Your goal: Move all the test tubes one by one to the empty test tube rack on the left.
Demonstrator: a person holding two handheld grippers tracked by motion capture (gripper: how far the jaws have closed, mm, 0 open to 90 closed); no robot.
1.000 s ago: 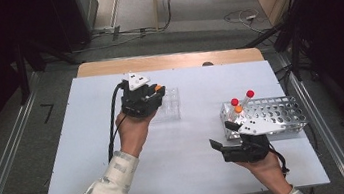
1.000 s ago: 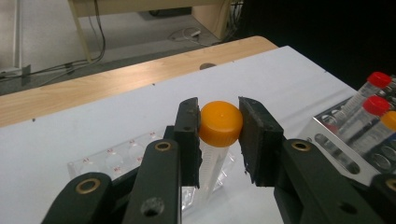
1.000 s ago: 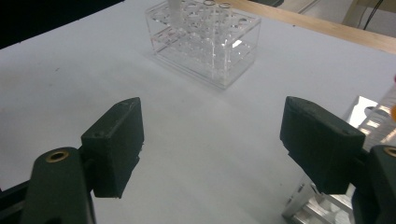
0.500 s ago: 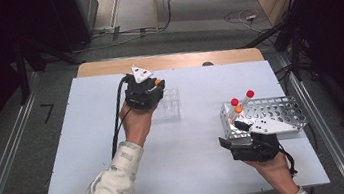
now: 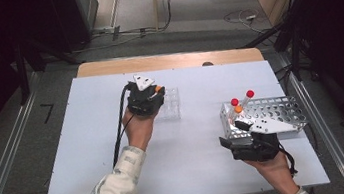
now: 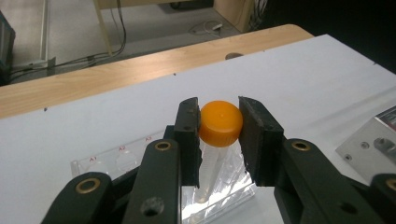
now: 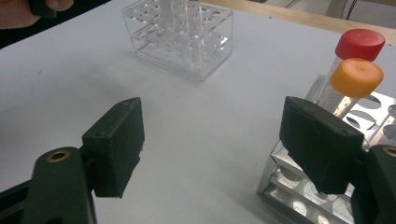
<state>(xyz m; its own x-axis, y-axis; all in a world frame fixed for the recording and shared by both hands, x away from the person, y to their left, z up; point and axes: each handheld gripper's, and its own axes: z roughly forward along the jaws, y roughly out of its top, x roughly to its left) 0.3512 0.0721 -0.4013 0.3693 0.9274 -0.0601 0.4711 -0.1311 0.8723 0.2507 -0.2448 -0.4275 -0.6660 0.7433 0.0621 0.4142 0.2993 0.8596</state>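
Since a second ago the left hand-held gripper (image 5: 153,93) has sunk a bit over the clear rack (image 5: 167,104), while the right hand-held gripper (image 5: 245,135) has barely budged. From its own camera you can see what the high view hides: the left hand-held gripper (image 6: 219,123) is clamped on the orange cap of a tube (image 6: 220,122), jaws narrow, tube hanging straight down between them into the clear rack (image 6: 126,156) right below. From above that tube is mostly buried under the gripper body. The right hand-held gripper (image 7: 212,140) stands wide open with nothing in it, bare desk (image 7: 196,121) between the jaws. Just past its right jaw sits the metal rack (image 7: 289,186), holding an orange-capped tube (image 7: 356,77) and a red-capped tube (image 7: 360,45). Farther ahead is the clear rack (image 7: 180,32).
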